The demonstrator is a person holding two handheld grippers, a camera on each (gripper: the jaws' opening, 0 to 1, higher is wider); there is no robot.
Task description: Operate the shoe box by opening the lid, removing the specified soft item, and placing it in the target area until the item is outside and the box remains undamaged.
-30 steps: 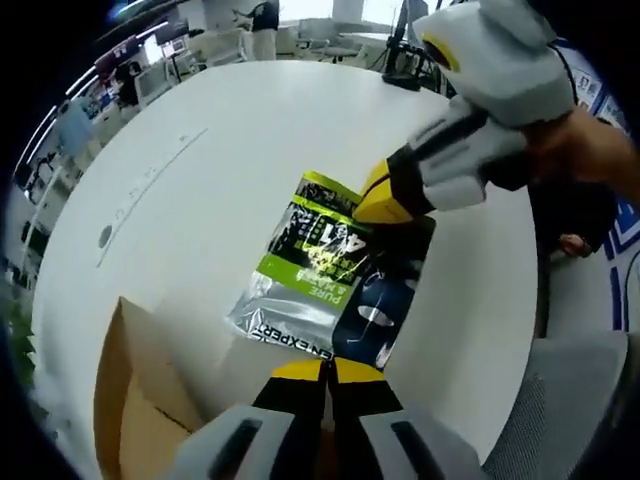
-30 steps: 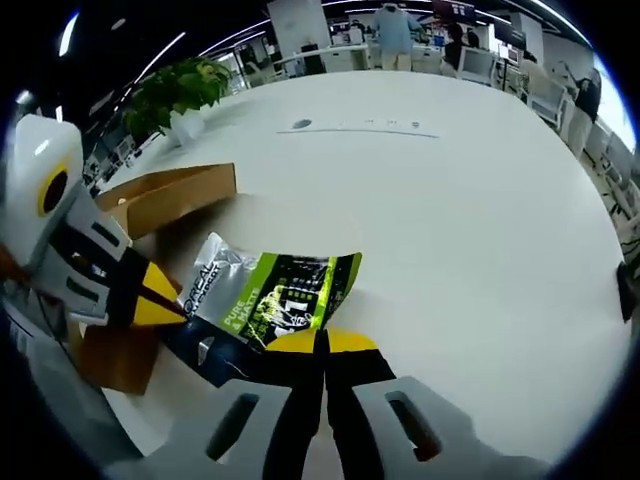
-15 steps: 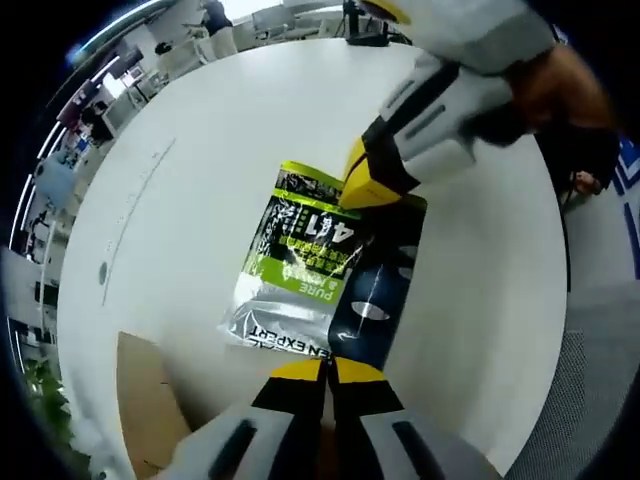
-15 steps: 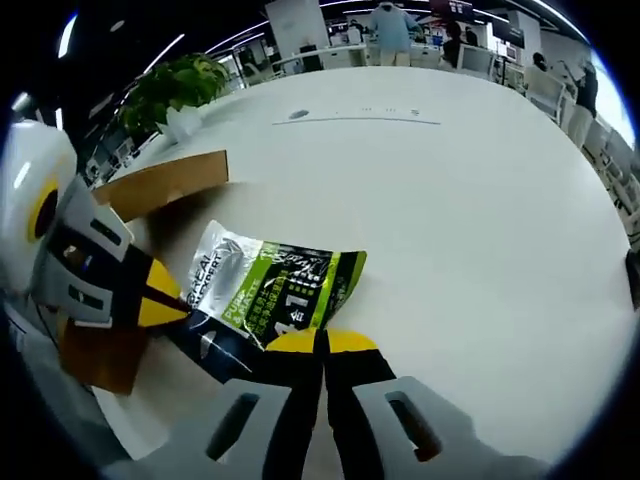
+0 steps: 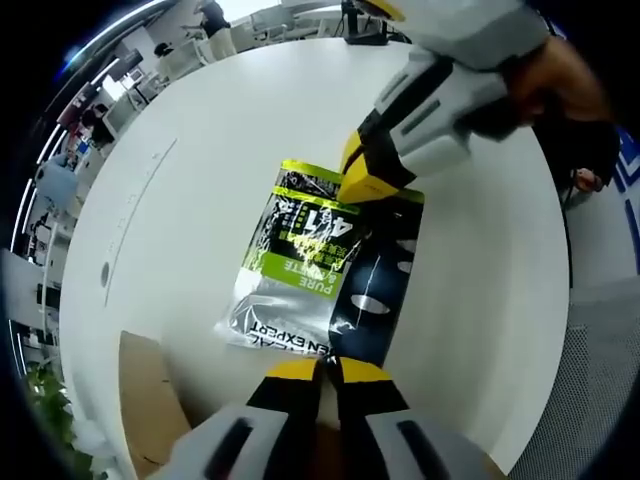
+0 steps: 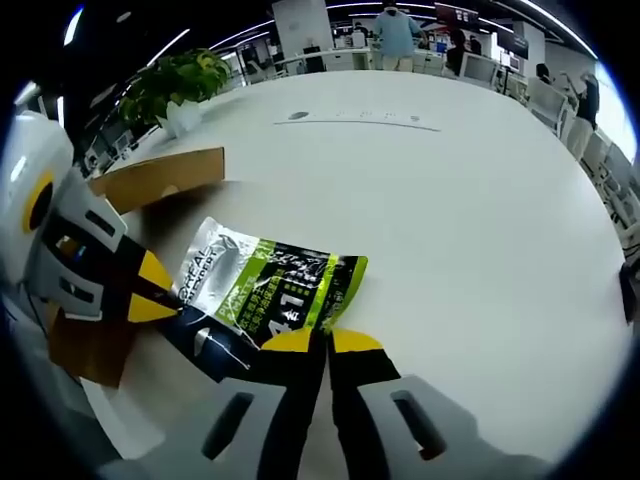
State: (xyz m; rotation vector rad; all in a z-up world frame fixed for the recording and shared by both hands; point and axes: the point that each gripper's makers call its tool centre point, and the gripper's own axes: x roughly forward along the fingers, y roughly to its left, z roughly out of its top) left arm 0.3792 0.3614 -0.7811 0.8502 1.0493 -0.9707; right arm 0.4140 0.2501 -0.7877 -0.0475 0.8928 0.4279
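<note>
Right now the left gripper has its yellow-tipped fingers pinched on the near edge of the glossy green, silver and navy soft pouch, while the right gripper clamps the far edge, holding the pouch low over the round white tabletop, clear of the brown cardboard shoe box beside it. If they pull apart unevenly, I'd expect the slick film to slip free or tear.

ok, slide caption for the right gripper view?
Both tongs pinch opposite ends of the green pouch on the white table, beside the box.
</note>
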